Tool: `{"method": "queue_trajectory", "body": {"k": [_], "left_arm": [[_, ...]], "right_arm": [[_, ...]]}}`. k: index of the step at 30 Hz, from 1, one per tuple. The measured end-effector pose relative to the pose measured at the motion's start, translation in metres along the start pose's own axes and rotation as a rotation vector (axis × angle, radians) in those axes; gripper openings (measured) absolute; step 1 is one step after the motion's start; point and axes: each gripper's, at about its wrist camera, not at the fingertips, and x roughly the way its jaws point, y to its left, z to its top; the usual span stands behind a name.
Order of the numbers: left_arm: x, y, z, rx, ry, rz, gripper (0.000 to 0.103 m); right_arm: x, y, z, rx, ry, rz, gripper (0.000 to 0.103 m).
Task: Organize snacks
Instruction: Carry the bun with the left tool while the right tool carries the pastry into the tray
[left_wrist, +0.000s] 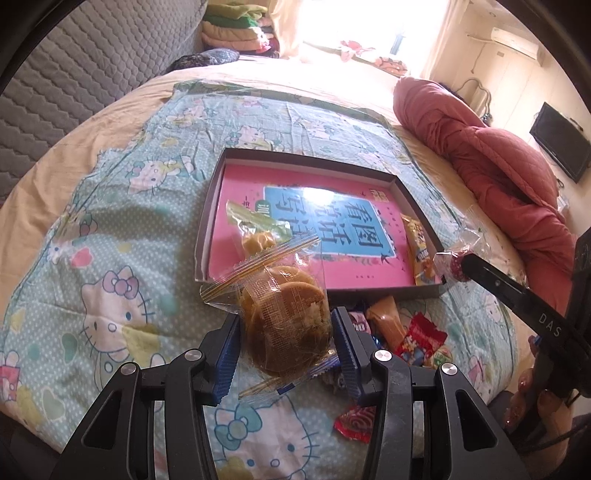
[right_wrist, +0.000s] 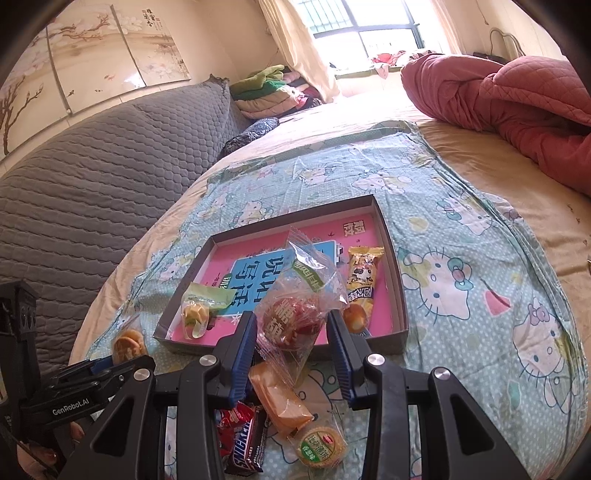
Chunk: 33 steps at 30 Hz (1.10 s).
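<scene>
Left claw (left_wrist: 284, 343) grips one wrapped cake (left_wrist: 284, 328), right claw (right_wrist: 291, 336) grips one red candy bag (right_wrist: 295, 314); two snacks lie in the box (right_wrist: 400, 295) on the bed (right_wrist: 480, 258).

Bed (right_wrist: 461, 155): cartoon-cat cloth (right_wrist: 461, 295), red quilt (right_wrist: 517, 107), folded blankets (right_wrist: 269, 92).

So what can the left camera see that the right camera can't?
Only the left wrist view shows the TV on the wall and the red swirl candy. Only the right wrist view shows the Snickers bar and the blossom painting. Both show the box, the left gripper squeezing a brown cake, and the right gripper holding a red sweet packet.
</scene>
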Motion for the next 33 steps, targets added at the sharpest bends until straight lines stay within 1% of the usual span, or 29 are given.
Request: {"method": "queue_trajectory", "body": {"k": [10,20,29,33], "left_arm": [[0.009,-0.004,0.016,0.001,-0.018,0.008,0.05],[0.023,-0.012,0.037,0.018,-0.037,-0.013,0.05],[0.038,-0.022,0.059,0.027,-0.025,-0.054,0.05],[0.045,-0.021,0.069,0.011,-0.029,-0.089,0.05]], "right_arm": [[0.005,-0.004,0.007,0.009,-0.017,0.018,0.04],[0.011,-0.014,0.014,0.032,-0.022,0.018,0.04],[0.023,-0.009,0.02,0.027,-0.007,0.009,0.04],[0.029,-0.008,0.021,0.024,0.011,-0.003,0.04]]}}
